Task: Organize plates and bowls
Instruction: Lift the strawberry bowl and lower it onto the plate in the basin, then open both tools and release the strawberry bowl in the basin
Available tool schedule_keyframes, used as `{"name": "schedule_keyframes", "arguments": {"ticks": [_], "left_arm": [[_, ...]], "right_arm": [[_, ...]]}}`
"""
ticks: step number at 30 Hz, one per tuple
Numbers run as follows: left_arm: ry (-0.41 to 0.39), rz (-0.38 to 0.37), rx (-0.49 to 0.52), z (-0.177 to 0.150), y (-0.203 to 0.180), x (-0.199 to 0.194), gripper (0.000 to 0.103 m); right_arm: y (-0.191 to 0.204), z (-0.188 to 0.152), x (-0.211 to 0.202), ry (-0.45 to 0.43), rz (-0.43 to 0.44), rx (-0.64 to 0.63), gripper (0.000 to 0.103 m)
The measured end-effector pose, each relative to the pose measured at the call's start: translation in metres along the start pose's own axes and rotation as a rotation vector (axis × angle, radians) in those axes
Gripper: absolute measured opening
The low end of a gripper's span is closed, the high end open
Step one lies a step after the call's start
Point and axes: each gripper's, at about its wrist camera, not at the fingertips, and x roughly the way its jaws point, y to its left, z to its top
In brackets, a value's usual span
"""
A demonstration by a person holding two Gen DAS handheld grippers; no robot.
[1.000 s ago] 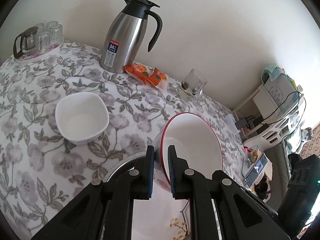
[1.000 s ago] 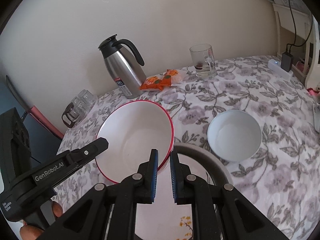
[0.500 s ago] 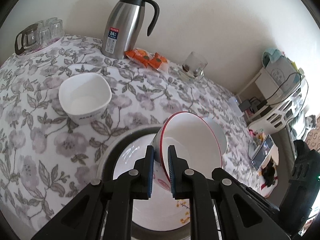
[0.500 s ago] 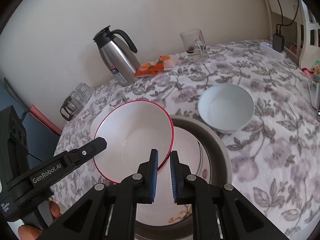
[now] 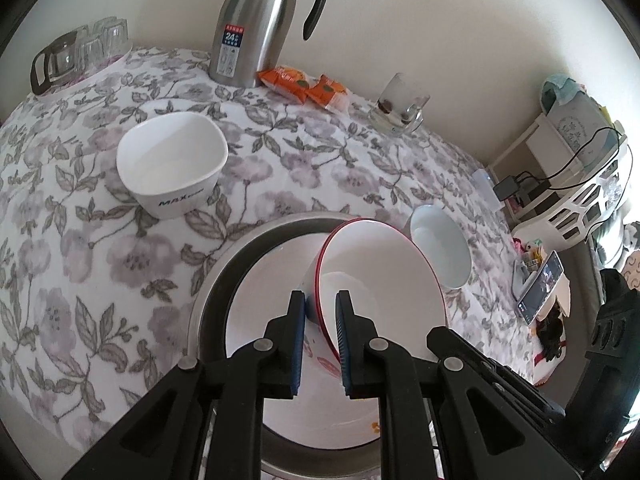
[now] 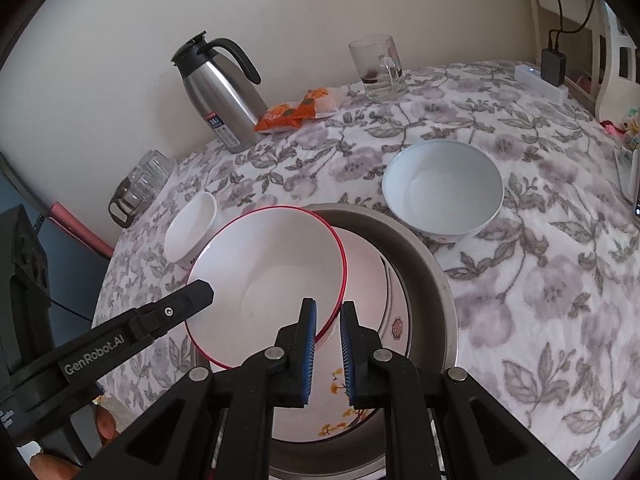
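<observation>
Both grippers hold one red-rimmed white bowl [image 5: 384, 276] [image 6: 276, 264] by its rim, tilted, low over a flower-painted white plate [image 5: 272, 300] [image 6: 368, 364] lying in a steel basin [image 5: 240, 248] [image 6: 432, 280]. My left gripper [image 5: 320, 320] is shut on the bowl's near rim. On the opposite rim my right gripper [image 6: 328, 328] is shut too. The left gripper's finger [image 6: 188, 300] shows at that bowl's left edge in the right wrist view. A square white bowl [image 5: 172, 168] [image 6: 192, 228] stands left of the basin. A round white bowl [image 5: 440, 248] [image 6: 442, 188] stands to the basin's right.
On the flowered tablecloth at the back stand a steel thermos jug [image 5: 256, 24] [image 6: 220, 92], orange snack packets [image 5: 304, 84] [image 6: 296, 112], a glass mug [image 5: 400, 104] [image 6: 378, 68] and a tray of glasses [image 5: 80, 52] [image 6: 140, 184]. A white shelf with cables [image 5: 568, 176] stands right of the table.
Both grippers have come down with the red-rimmed bowl, from above the table to low over the plate in the basin. The other bowls have not moved.
</observation>
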Motion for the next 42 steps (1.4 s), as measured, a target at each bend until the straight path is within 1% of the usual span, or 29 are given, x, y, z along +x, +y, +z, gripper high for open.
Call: {"name": "schedule_keyframes", "arguments": {"ticks": [12,18,26,27,29,31,33,36,37,38,39,41,42], "left_arm": [[0.083,0.06,-0.019,-0.005,0.006,0.015,0.014],[0.083,0.054,-0.025,-0.005,0.008,0.015,0.014],[0.089,0.026,-0.062,-0.003,0.013,0.016,0.015],[0.087,0.029,-0.064,-0.003,0.013,0.015,0.018],[0.074,0.051,-0.063,-0.002,0.013,0.013,0.018],[0.067,0.053,-0.065,-0.001,0.013,0.011,0.019],[0.067,0.05,-0.076,0.0,0.015,0.01,0.025],[0.037,0.063,-0.079,0.002,0.016,0.004,0.032],[0.027,0.069,-0.079,0.002,0.016,0.002,0.038],[0.005,0.085,-0.08,0.003,0.016,-0.003,0.046],[-0.007,0.098,-0.081,0.004,0.016,-0.005,0.055],[-0.026,0.132,-0.092,0.005,0.019,-0.008,0.064],[-0.026,0.142,-0.1,0.006,0.02,-0.008,0.064]], "right_arm": [[0.006,-0.001,0.005,0.013,-0.005,-0.035,0.015],[0.006,-0.001,0.005,0.015,-0.003,-0.035,0.015],[0.006,-0.001,0.005,0.015,0.004,-0.024,0.016],[0.005,-0.001,0.006,0.015,0.007,-0.018,0.016],[0.004,-0.001,0.005,0.009,0.007,-0.007,0.016],[0.003,0.0,0.004,0.002,0.01,-0.001,0.016],[0.002,0.001,0.002,-0.005,0.011,0.002,0.016],[0.003,0.003,-0.003,-0.032,0.012,-0.002,0.016],[0.004,0.003,-0.005,-0.043,0.008,-0.005,0.019],[0.005,0.004,-0.007,-0.057,0.003,-0.009,0.023],[0.005,0.004,-0.009,-0.068,-0.003,-0.008,0.03],[0.005,0.005,-0.01,-0.078,-0.016,-0.011,0.032],[0.005,0.005,-0.01,-0.077,-0.023,-0.013,0.032]]}}
